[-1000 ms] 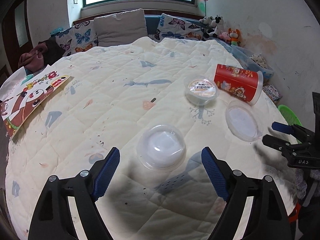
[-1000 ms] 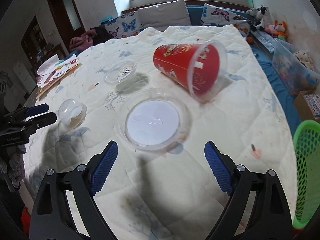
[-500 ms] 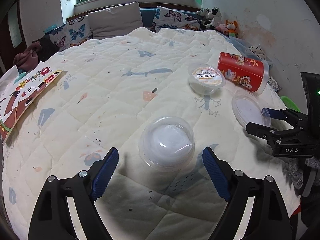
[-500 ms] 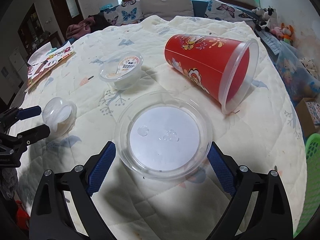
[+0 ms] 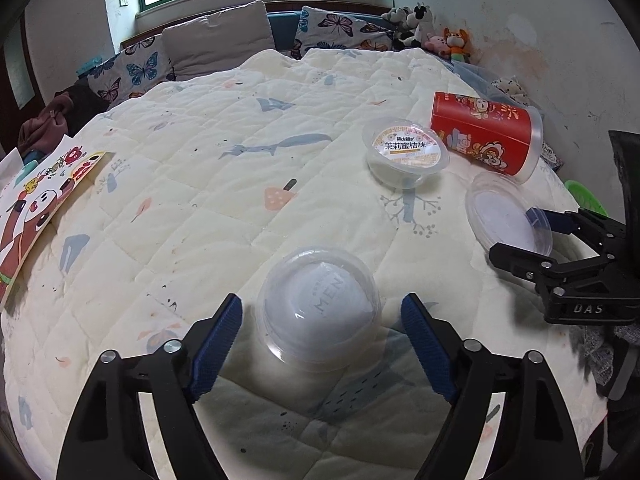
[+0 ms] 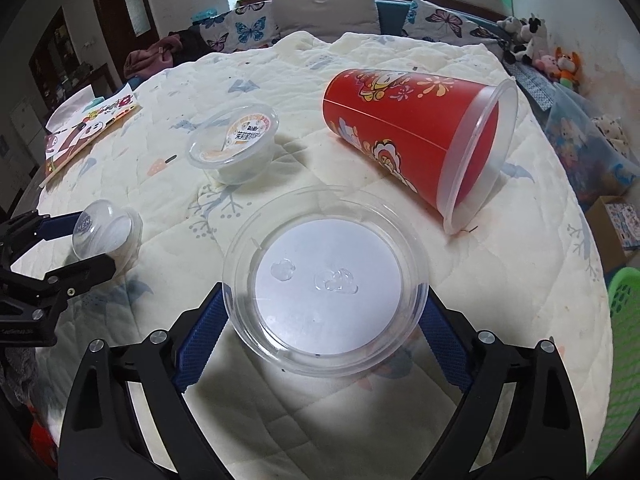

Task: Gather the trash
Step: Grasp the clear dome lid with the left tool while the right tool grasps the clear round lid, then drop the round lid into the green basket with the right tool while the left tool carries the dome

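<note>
Both grippers advanced | left gripper spread around domed cup | right gripper spread, flat lid between, possibly touching

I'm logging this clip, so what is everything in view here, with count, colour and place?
Domed lid: 1, clear, near edge of quilt, between left claw's fingers.
Flat lid: 1, clear, between right claw's fingers.
Jelly cup: 1, clear, orange label, mid quilt.
Red cup: 1, on its side.
Quilt: 1, cream.
Picture book: 1, left edge.
Green basket: 1, right, off the bed.
Plush toys: several, far corner.
Left claw: open.
Right claw: open.
</note>
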A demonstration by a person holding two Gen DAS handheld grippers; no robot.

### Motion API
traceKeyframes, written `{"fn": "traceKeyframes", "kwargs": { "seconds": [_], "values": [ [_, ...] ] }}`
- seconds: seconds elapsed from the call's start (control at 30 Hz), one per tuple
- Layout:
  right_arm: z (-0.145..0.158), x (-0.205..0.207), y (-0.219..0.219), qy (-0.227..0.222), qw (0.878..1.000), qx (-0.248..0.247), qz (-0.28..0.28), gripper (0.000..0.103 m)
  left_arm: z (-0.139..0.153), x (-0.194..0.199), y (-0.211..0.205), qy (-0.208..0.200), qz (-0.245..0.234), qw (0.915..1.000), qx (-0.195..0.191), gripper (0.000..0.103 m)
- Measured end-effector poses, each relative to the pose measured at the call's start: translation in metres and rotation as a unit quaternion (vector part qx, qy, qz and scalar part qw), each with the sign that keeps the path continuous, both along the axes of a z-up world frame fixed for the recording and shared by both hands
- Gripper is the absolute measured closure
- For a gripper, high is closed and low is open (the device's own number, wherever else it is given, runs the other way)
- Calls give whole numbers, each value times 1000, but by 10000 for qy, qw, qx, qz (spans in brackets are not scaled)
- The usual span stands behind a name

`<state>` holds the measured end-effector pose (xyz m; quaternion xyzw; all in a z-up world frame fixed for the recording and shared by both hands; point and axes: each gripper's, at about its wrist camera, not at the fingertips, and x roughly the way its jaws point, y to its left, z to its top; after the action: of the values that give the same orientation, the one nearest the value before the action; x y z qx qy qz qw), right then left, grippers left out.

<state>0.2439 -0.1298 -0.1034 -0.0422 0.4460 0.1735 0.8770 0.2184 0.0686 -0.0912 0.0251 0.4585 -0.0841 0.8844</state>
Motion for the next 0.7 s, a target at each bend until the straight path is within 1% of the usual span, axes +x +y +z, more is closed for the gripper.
{"fn": "traceKeyframes", "kwargs": {
  "seconds": [0.07,0.2,0.23,0.33,0.43,0.7],
  "values": [
    [2,-2,-2,-8,10000,66,-11,13,-3,2,0,38,20,10000,6,32],
    [8,-10,-11,-45,9997,221,-23,13,-6,5,3,47,75,10000,-43,36],
    [10,-12,-14,-62,9997,253,-13,13,-5,4,3,15,69,10000,-53,41],
    [14,-20,-19,-109,9995,280,-22,13,-2,2,0,-61,76,10000,-3,40],
    [18,-28,-27,-140,9992,368,-32,13,2,-2,0,-103,73,9999,-50,41],
    [26,-50,-46,-218,9987,451,-29,13,26,-21,-14,-341,-120,9993,-102,41]
  ]
}}
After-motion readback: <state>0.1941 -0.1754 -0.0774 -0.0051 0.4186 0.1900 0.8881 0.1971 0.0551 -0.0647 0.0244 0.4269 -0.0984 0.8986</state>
